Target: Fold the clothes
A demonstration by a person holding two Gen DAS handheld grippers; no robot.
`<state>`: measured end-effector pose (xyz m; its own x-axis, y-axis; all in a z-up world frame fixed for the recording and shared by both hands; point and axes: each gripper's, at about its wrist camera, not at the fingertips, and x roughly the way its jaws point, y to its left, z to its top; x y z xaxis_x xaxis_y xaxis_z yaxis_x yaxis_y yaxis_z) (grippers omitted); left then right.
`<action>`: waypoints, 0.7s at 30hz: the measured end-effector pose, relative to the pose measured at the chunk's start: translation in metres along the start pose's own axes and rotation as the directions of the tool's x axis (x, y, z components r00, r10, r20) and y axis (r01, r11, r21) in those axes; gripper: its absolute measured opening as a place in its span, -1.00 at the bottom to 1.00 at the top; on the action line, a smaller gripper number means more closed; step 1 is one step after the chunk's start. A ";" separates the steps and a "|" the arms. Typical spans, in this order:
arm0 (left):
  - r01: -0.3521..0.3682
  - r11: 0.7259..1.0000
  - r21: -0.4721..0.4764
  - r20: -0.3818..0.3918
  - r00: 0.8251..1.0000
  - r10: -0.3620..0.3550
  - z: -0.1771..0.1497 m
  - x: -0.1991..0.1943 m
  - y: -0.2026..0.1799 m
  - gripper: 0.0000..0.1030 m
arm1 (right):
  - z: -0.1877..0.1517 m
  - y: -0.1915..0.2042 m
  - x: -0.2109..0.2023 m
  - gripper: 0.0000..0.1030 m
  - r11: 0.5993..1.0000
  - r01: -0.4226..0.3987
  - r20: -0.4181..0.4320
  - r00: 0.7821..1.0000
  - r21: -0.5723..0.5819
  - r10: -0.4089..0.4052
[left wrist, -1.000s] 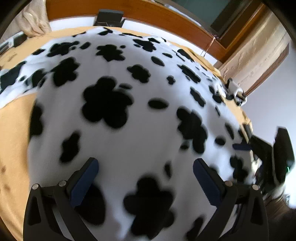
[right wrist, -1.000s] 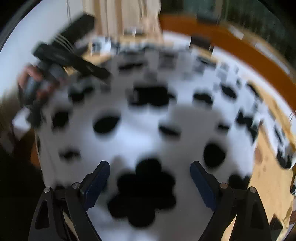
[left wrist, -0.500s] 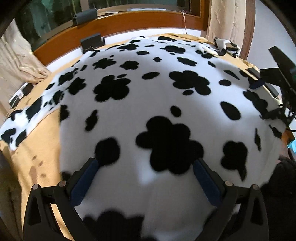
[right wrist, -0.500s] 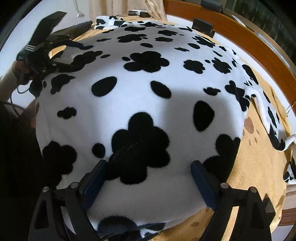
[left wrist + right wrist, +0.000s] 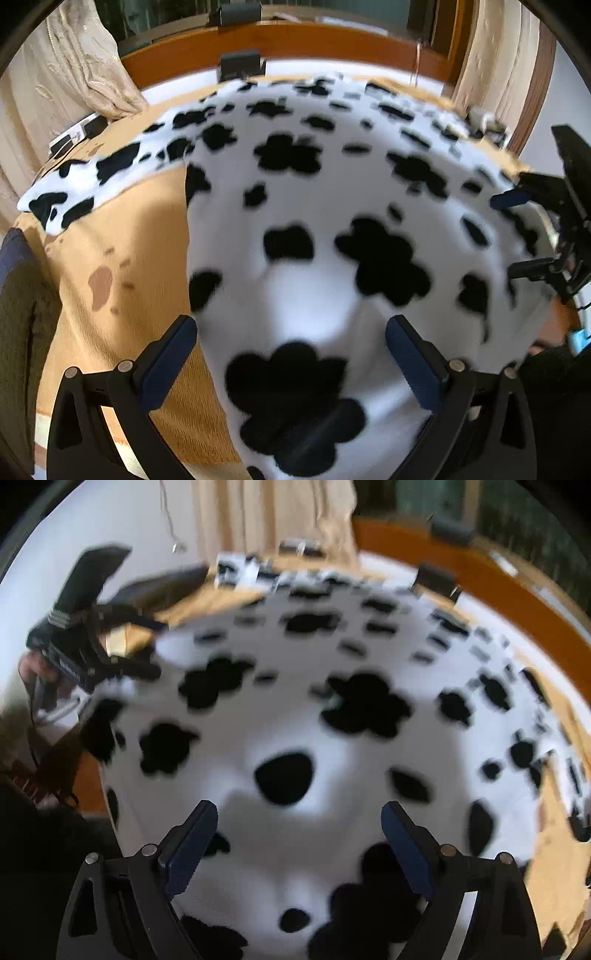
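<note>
A cow-spotted fleece garment is spread on the orange bedspread. Above the garment, the left gripper and right gripper are held with jaws apart, nothing clamped.

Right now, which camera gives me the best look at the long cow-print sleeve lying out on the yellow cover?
The left wrist view: the sleeve stretches leftward from the cow-print garment across the yellow cover, end to end and fairly sharp. The right wrist view shows only blurred spotted fabric trailing along the right edge, no clear sleeve outline.
</note>
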<state>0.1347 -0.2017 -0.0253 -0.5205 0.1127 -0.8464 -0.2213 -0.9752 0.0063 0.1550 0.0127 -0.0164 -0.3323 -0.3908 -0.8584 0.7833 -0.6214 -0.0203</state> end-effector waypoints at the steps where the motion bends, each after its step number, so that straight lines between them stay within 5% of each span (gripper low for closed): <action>1: 0.010 1.000 -0.012 -0.002 1.000 -0.010 -0.003 0.003 0.001 0.99 | -0.003 0.003 0.006 0.78 1.000 -0.001 -0.031 1.000 -0.016 0.000; 11: 0.175 0.971 -0.163 0.032 0.985 -0.172 -0.017 -0.006 0.023 0.99 | -0.038 0.005 -0.010 0.91 0.996 -0.035 -0.070 0.997 -0.088 0.029; 16: 0.433 0.851 -0.297 0.082 0.900 -0.429 -0.024 -0.017 0.037 0.99 | -0.038 0.006 -0.009 0.95 0.995 -0.034 -0.068 0.997 -0.089 0.028; 21: 0.463 0.828 -0.316 0.054 0.880 -0.471 -0.027 -0.020 0.029 0.83 | -0.037 0.007 -0.009 0.95 0.996 -0.028 -0.061 0.998 -0.089 0.023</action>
<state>0.1611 -0.2375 -0.0230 -0.3988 0.5692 -0.7190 -0.1633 -0.8156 -0.5551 0.1829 0.0369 -0.0280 -0.2820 -0.3630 -0.8881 0.8361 -0.5470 -0.0419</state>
